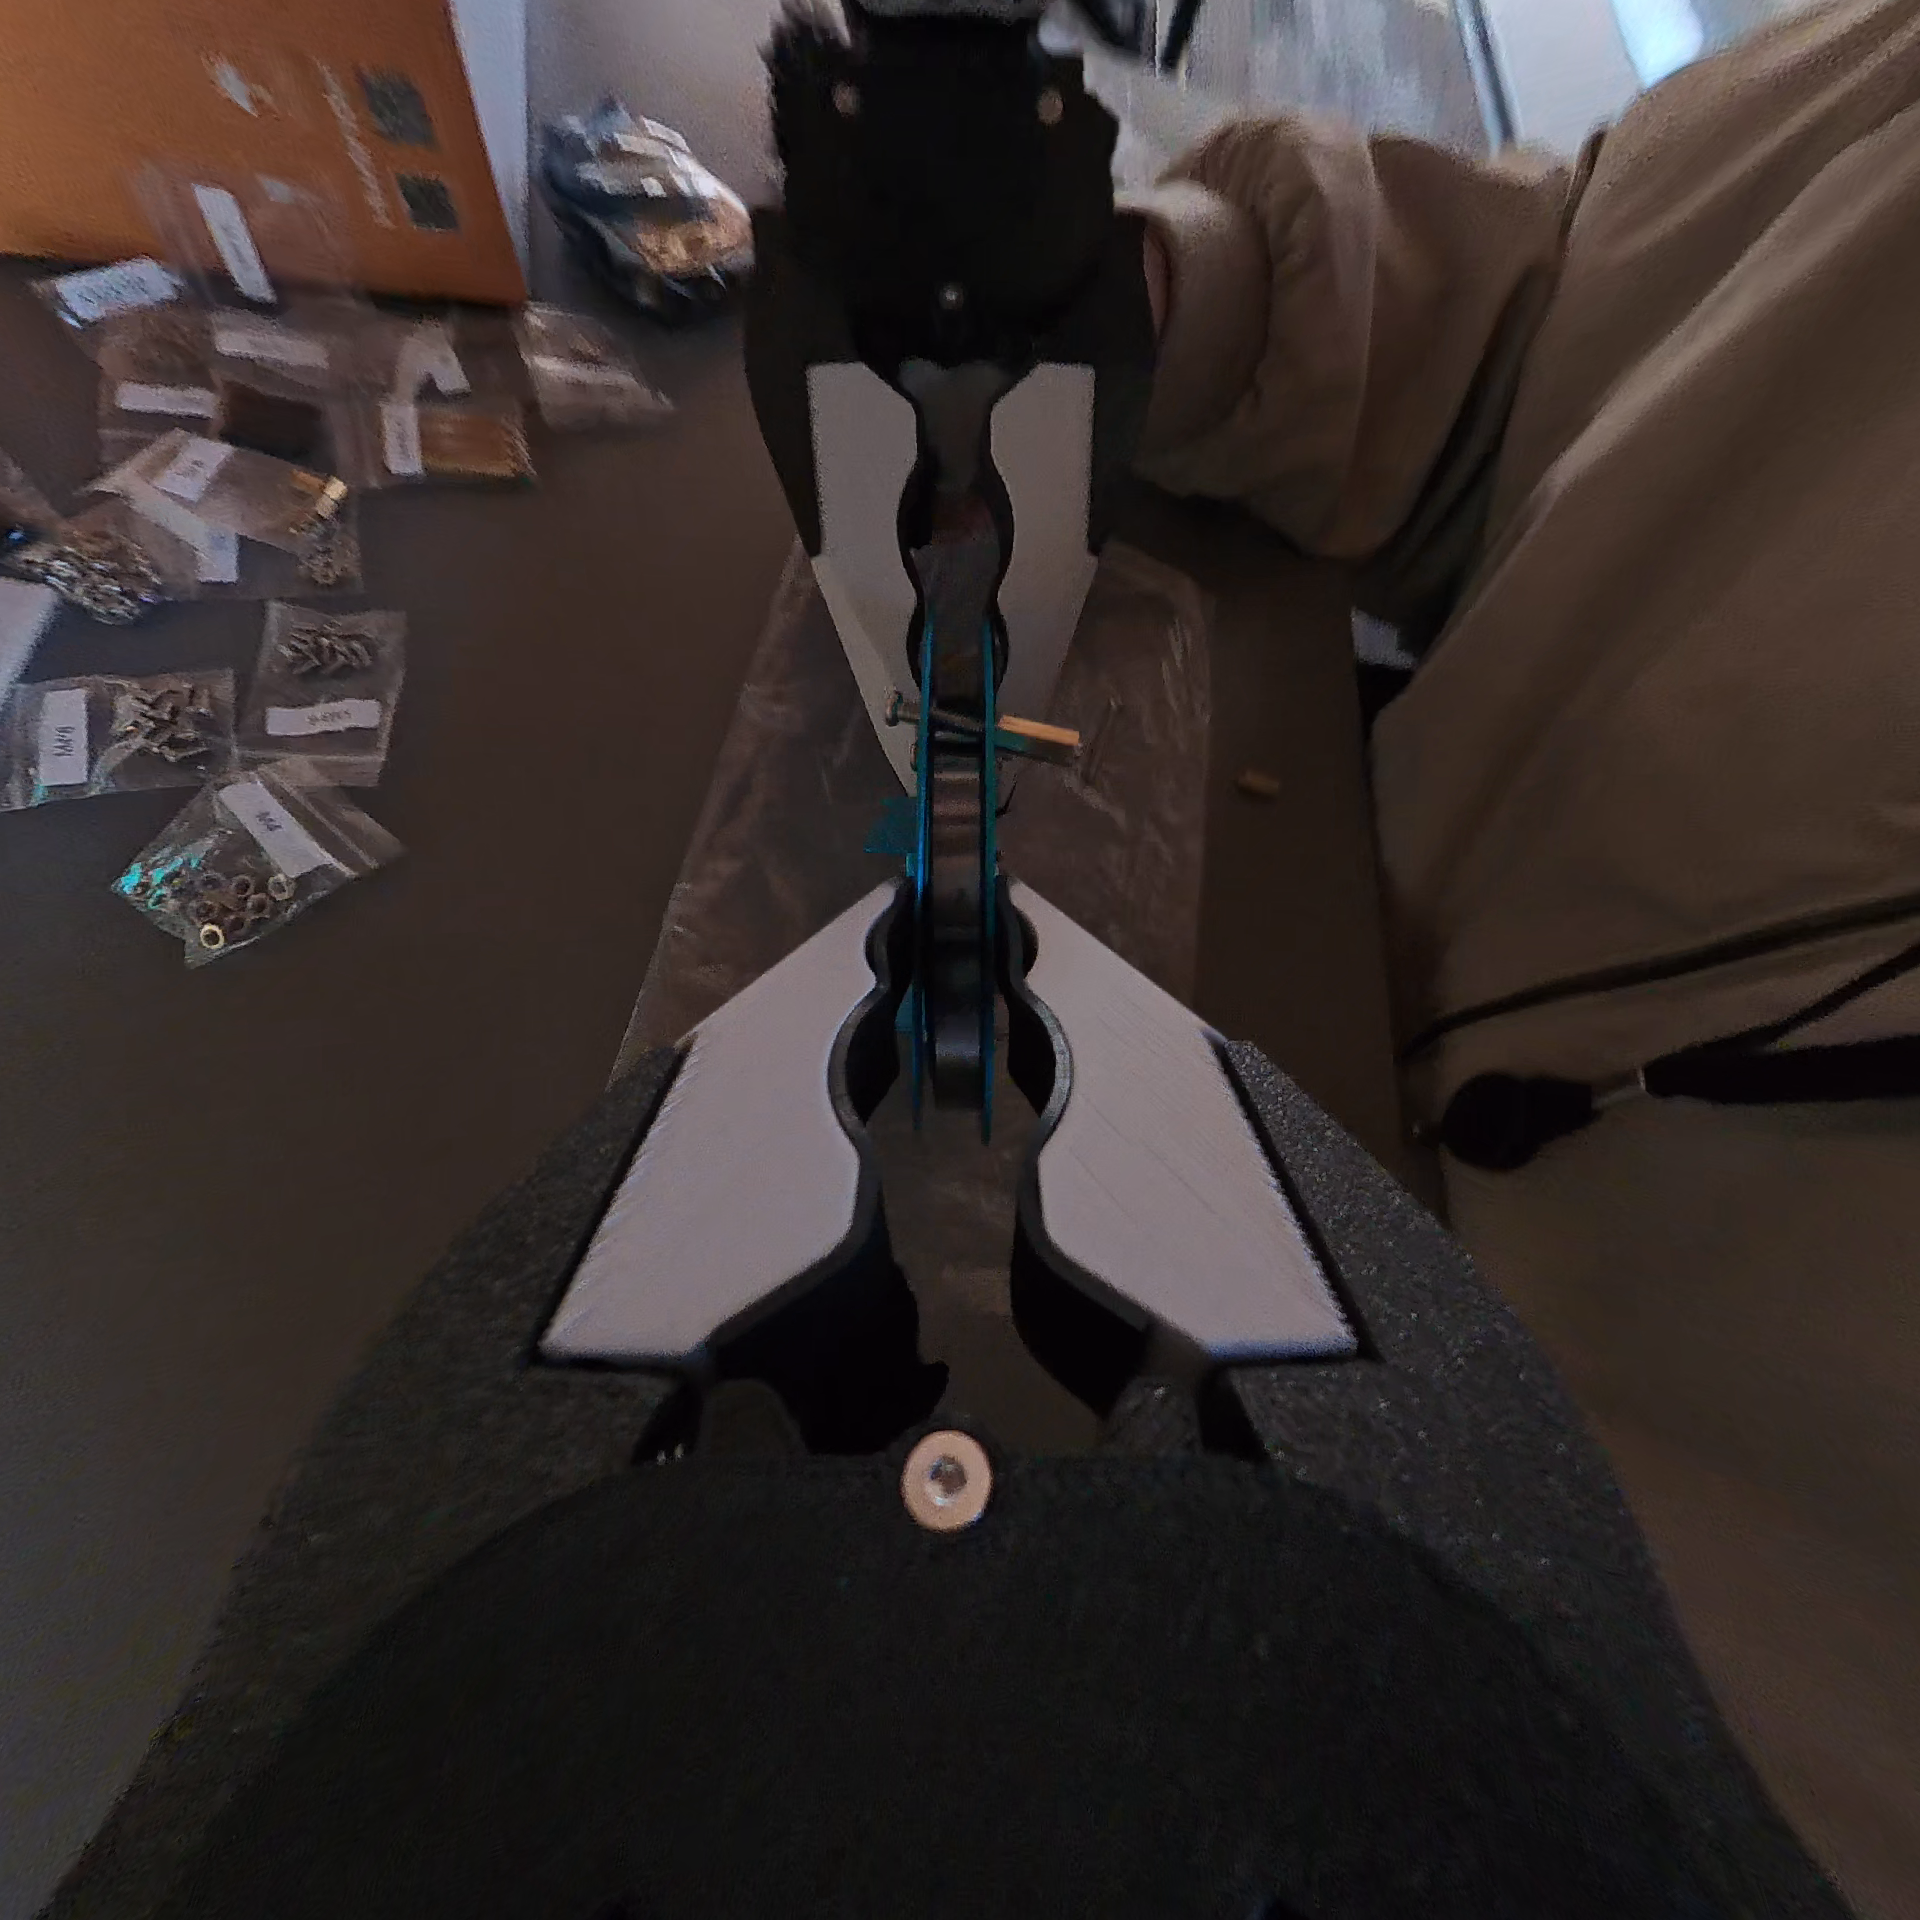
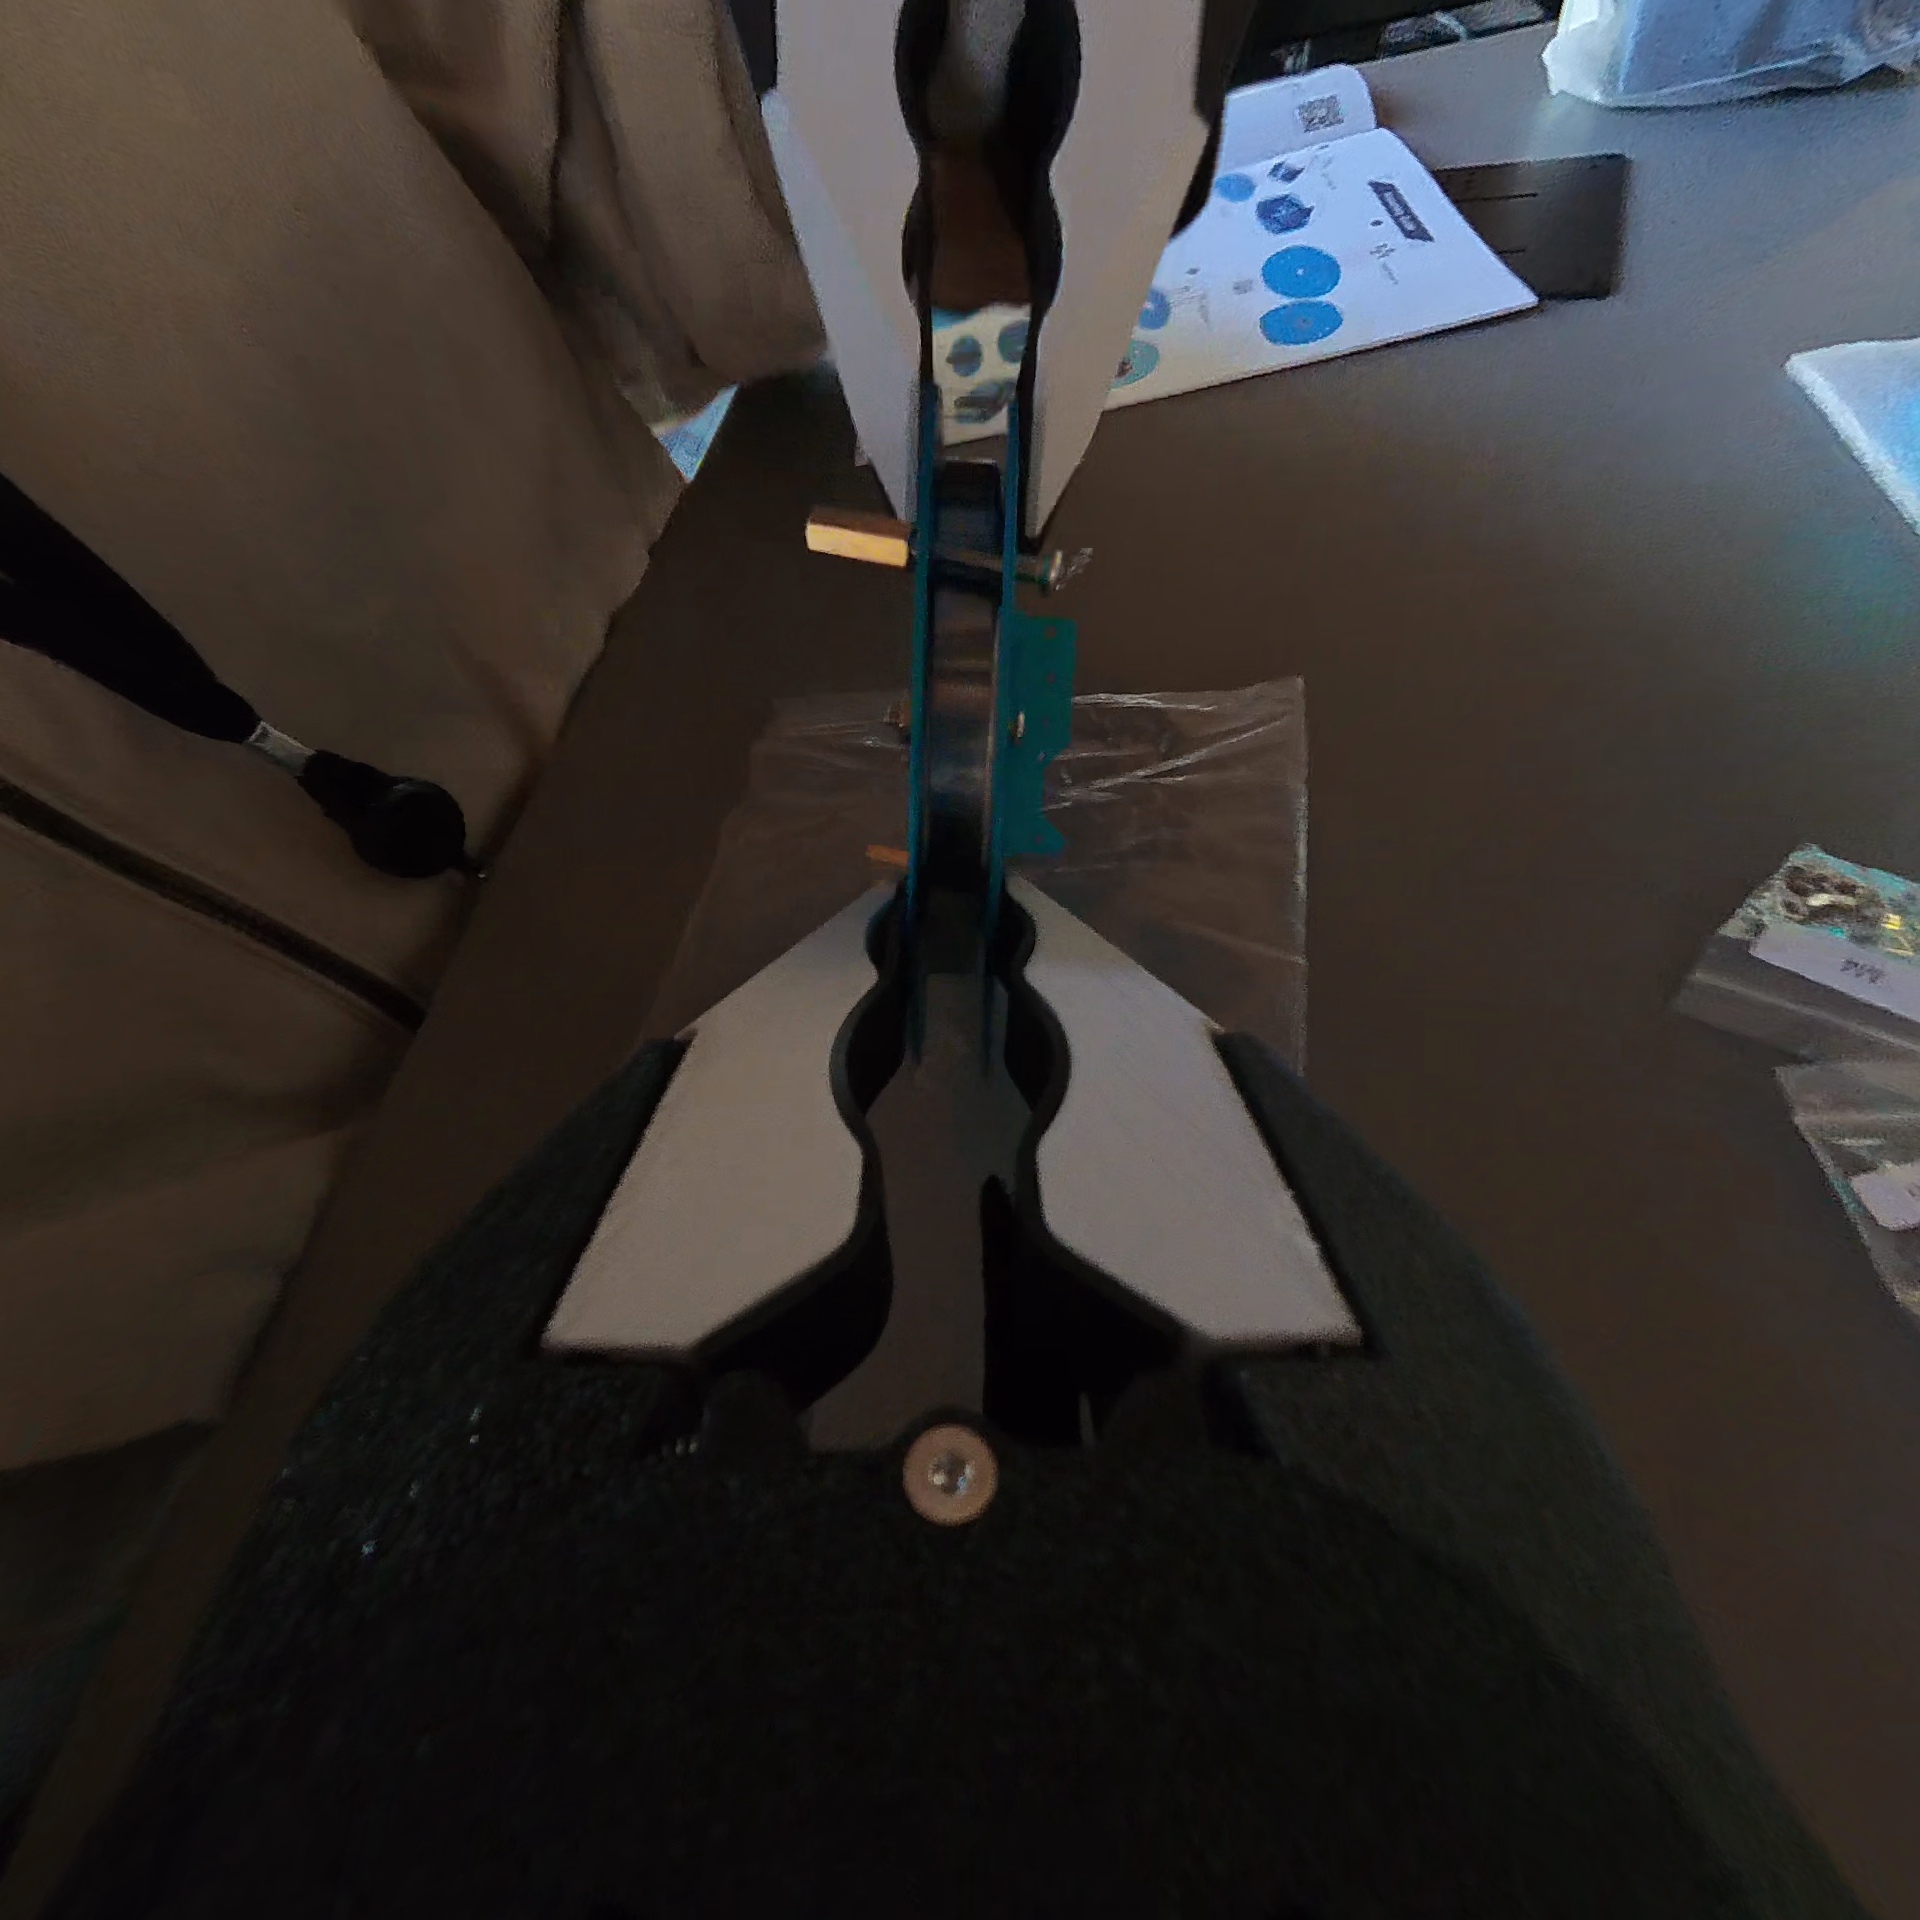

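Dark brown tabletop [image 2: 1507,644] fills both wrist views, with a person's tan jacket [image 1: 1662,623] along one side, at the right in the left wrist view and at the left in the right wrist view.

Both tools grip the same object, a thin assembly [image 1: 951,914] of two blue plates with a dark disc sandwiched between them, seen edge-on and held above the table. The left gripper [image 1: 951,925] is closed narrowly on the near end of the assembly in its own view, its pale fingers [image 1: 758,1143] pressed against the blue plates. Facing it from the far side, the right gripper [image 1: 951,623] clamps the opposite end.

From the right wrist view the arrangement mirrors: the right gripper [image 2: 951,925] pinches the near end of the assembly [image 2: 956,727], and the left gripper [image 2: 956,447] holds the far end. A silver screw [image 2: 1044,569] and a brass standoff [image 2: 857,542] stick out sideways from the plates near the far gripper. A small blue bracket [image 2: 1039,727] projects from the right plate.

A clear plastic bag [image 2: 1174,810] lies flat on the table under the assembly. To the left in the left wrist view are many small clear bags of hardware [image 1: 239,873] and an orange cardboard box [image 1: 239,135] beyond them. To the far right in the right wrist view lies a white printed sheet [image 2: 1340,249] with blue circles.
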